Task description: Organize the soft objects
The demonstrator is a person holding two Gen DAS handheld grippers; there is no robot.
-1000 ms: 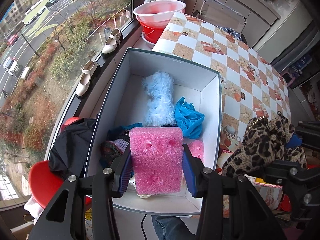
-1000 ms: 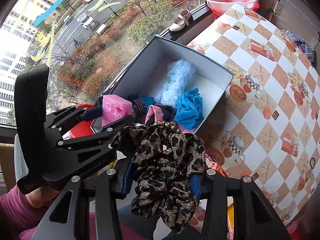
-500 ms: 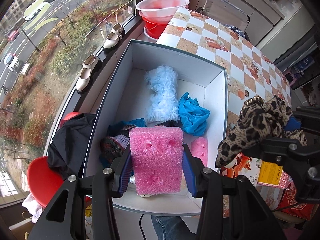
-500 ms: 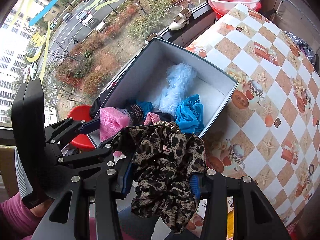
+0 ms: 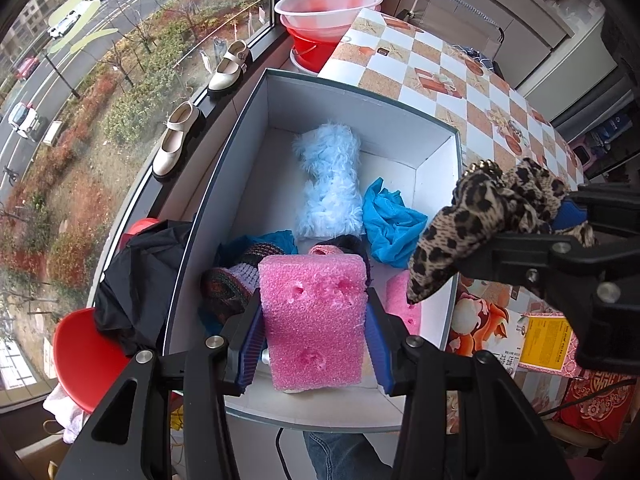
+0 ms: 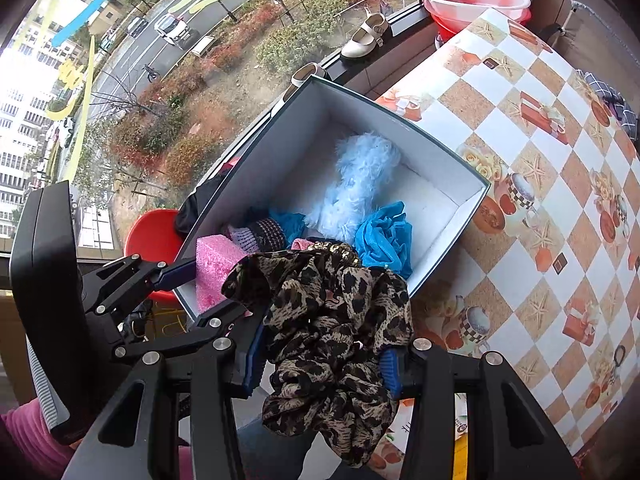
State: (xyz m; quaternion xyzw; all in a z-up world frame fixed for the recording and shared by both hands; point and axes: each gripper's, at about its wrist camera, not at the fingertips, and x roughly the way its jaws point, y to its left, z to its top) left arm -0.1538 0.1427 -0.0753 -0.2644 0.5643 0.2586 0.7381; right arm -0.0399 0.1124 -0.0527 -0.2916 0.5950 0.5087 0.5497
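Observation:
My left gripper (image 5: pixel 314 320) is shut on a pink foam sponge (image 5: pixel 314 312) and holds it over the near end of the open grey box (image 5: pixel 436 196). My right gripper (image 6: pixel 324 354) is shut on a leopard-print cloth (image 6: pixel 332 320) and holds it above the box's near right corner; the cloth also shows in the left wrist view (image 5: pixel 480 216). Inside the box lie a fluffy light-blue piece (image 5: pixel 330 184), a bright blue cloth (image 5: pixel 390 224), a knitted striped piece (image 5: pixel 236 276) and another pink foam piece (image 5: pixel 402 296).
The box stands at the edge of a table with a checkered cloth (image 6: pixel 540 152). A red stool with a black garment (image 5: pixel 140 280) is left of the box. White shoes (image 5: pixel 178 140) sit on the window sill. Pink and red basins (image 5: pixel 326 4) stand beyond the box.
The right gripper with the leopard cloth has moved left and up toward the box's right wall. The left gripper has kept the sponge over the near end of the box.

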